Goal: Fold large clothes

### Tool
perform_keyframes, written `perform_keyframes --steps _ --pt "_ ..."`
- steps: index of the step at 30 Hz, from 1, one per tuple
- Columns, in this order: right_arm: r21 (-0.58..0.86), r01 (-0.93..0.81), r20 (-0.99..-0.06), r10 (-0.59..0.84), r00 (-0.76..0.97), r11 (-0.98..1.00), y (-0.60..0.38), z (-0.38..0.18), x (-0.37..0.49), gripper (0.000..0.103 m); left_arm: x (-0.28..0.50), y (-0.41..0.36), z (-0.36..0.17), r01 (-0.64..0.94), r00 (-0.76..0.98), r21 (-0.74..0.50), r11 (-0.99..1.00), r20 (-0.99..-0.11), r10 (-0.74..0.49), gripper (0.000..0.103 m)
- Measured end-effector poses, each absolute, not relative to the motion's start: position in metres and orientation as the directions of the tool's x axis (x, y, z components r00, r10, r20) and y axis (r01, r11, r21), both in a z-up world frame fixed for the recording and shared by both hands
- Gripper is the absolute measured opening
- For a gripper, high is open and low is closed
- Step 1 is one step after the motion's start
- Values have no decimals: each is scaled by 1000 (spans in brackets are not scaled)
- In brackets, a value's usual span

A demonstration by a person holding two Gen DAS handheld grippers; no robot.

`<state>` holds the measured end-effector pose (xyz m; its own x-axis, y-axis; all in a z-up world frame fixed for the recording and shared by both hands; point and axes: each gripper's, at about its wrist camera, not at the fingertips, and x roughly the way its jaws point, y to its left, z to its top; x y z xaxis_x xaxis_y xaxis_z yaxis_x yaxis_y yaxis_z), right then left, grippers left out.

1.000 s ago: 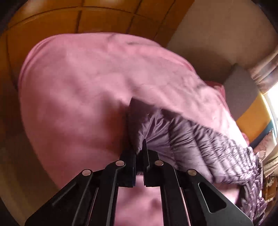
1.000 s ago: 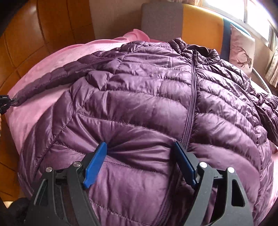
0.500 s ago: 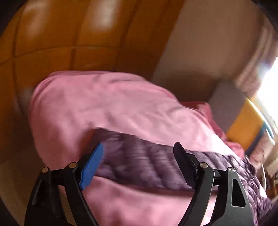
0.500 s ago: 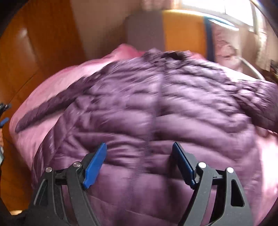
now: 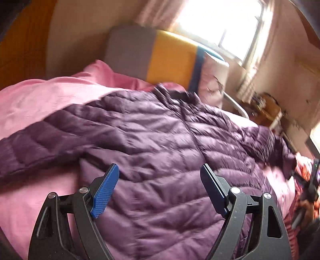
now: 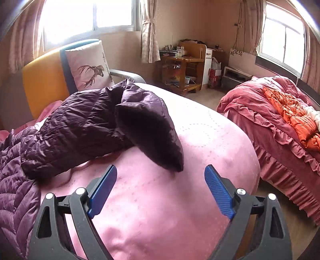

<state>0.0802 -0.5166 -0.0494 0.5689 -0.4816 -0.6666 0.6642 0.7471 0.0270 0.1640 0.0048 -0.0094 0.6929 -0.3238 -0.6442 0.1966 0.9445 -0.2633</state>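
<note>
Both empty: left tool (image 5: 160,176) stood spread above the purple jacket (image 5: 152,140) on the bed (image 5: 36,100). Right tool (image 6: 160,177) had just widened, over bare pink cover beside the sleeve (image 6: 148,128).

Blurred lettering runs along the deer pillow (image 6: 90,66), unreadable.

A lived-in home bedroom with two beds.

A bed under a pink cover (image 6: 210,140) fills the foreground, with a grey, yellow and blue padded headboard (image 5: 160,54) and a deer-print pillow (image 6: 88,64) leaning against it. Across a strip of floor stands a second bed (image 6: 270,124) dressed in a ruffled rose spread with an orange quilt (image 6: 294,116) on top. Daylight comes through curtained windows (image 6: 90,16) on two walls. In the corner, a wooden desk (image 6: 180,66) is crowded with small household items, and wood panelling (image 5: 22,46) lines one side wall.
</note>
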Motion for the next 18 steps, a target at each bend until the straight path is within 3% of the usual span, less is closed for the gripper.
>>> perform_keyframes --steps 2,4,6,12,15,18 --pt "39 660 -670 -470 574 750 -534 -52 92 88 166 -13 -18 214 679 -237 948 -661 -319 82" --pt "66 648 -684 -438 583 759 -550 -49 101 67 170 -26 -28 233 661 -210 950 -682 -312 82" --pt "71 637 -699 -417 580 767 -562 -42 111 15 169 -31 -32 239 649 -190 952 -698 -302 82" --pt "273 566 -617 -309 724 778 -598 42 70 7 180 -27 -52 210 601 -231 950 -736 -312 82" --pt "236 631 -585 -411 699 739 -624 74 49 6 181 -27 -55 212 592 -235 949 -741 -316 82" --pt "125 727 -651 -498 573 675 -660 58 62 6 183 -28 -57 213 586 -230 950 -747 -313 82"
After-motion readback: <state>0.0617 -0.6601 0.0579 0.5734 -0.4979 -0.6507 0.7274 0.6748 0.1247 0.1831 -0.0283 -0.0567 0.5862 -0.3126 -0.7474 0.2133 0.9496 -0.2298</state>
